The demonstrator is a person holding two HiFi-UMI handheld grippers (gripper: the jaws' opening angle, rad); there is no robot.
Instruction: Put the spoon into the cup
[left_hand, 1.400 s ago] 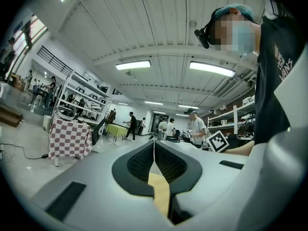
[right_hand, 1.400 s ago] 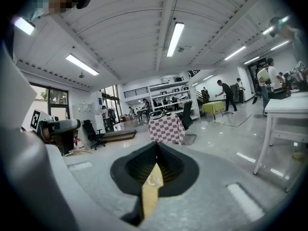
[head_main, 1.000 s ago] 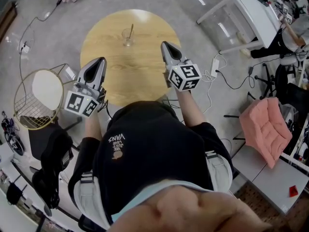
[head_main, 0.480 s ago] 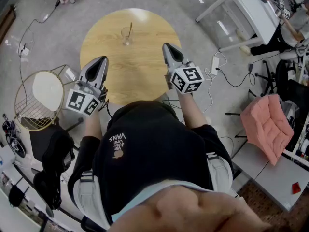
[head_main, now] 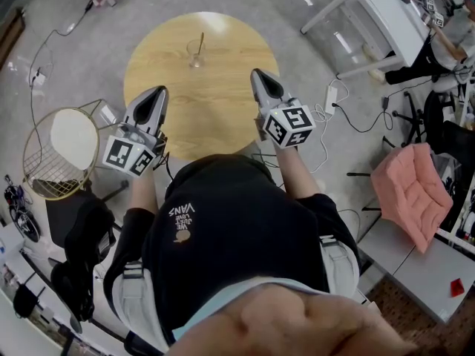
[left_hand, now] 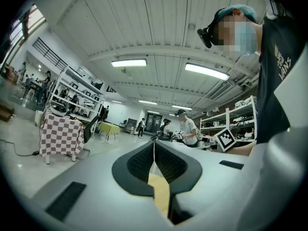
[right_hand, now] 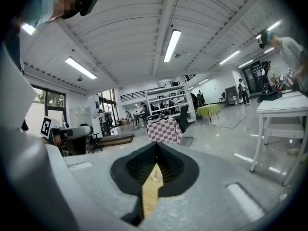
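Head view, upper centre of the frame: a thin brownish spoon (head_main: pixel 200 44) already stands in the clear glass cup (head_main: pixel 195 58) on the round wooden surface (head_main: pixel 215 106), so the task looks done, with the left gripper (head_main: pixel 157 93) and the right gripper (head_main: pixel 258 75) both pinched together, empty, lower down.

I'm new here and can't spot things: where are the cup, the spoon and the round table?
cup (head_main: pixel 194 59), head view, its clear wall.
spoon (head_main: pixel 202 39), head view, handle sticking above the cup.
round table (head_main: pixel 215 117), head view, bare wooden top.
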